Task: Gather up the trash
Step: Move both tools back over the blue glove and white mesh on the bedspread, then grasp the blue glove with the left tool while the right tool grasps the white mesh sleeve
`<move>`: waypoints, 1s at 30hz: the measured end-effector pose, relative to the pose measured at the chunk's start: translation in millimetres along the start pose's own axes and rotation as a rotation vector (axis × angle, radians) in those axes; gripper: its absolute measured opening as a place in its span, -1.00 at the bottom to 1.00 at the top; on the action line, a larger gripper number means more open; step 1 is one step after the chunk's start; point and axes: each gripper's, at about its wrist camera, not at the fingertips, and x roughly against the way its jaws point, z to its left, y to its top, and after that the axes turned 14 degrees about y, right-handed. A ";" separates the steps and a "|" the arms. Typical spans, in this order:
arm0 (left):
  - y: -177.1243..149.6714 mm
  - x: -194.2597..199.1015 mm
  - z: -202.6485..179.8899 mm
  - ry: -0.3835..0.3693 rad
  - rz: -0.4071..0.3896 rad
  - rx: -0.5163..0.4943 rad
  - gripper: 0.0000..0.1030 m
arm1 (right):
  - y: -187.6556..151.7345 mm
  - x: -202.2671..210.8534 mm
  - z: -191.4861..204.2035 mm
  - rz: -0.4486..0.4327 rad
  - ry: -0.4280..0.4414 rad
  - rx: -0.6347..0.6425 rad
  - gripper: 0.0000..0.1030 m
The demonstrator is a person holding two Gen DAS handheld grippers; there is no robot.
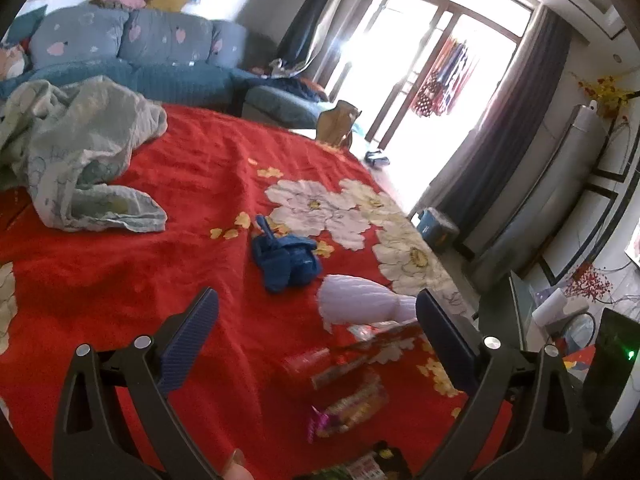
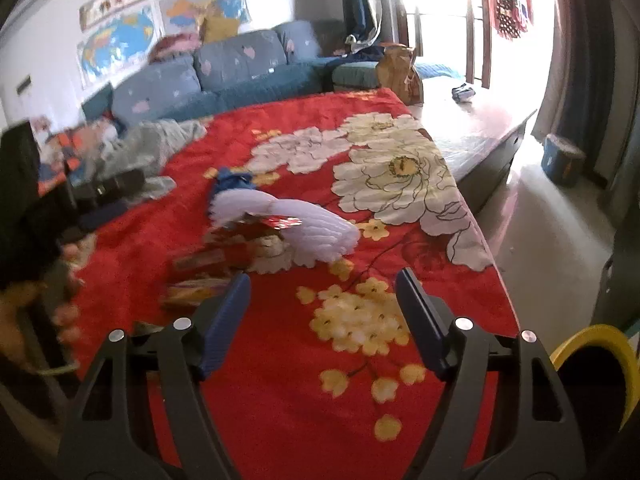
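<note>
Both claws spread, empty — left claw (image 1: 316,324) low in its frame, right claw (image 2: 323,304) likewise. Over a red floral blanket (image 2: 280,400): snack wrappers (image 1: 348,408) at lower centre, blue crumpled bag (image 1: 285,258) mid-frame, white ribbed wrapper (image 1: 360,300) just right — none touched.

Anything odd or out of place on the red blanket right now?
Yes: wrappers, a white foam sleeve and a crumpled blue bag lie scattered on the red blanket. Nothing looks spilled or broken.
</note>
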 end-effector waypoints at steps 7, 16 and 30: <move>14.6 -34.5 2.1 -0.003 0.069 -0.010 0.77 | 8.8 -32.9 -1.0 0.069 -0.056 0.082 0.29; 24.6 -77.9 -2.7 -0.006 0.163 -0.018 0.56 | 16.3 -62.1 0.6 0.138 -0.138 0.199 0.25; 22.8 -121.2 -0.9 0.002 0.251 0.019 0.02 | 7.7 -66.8 5.3 0.175 -0.076 0.225 -0.93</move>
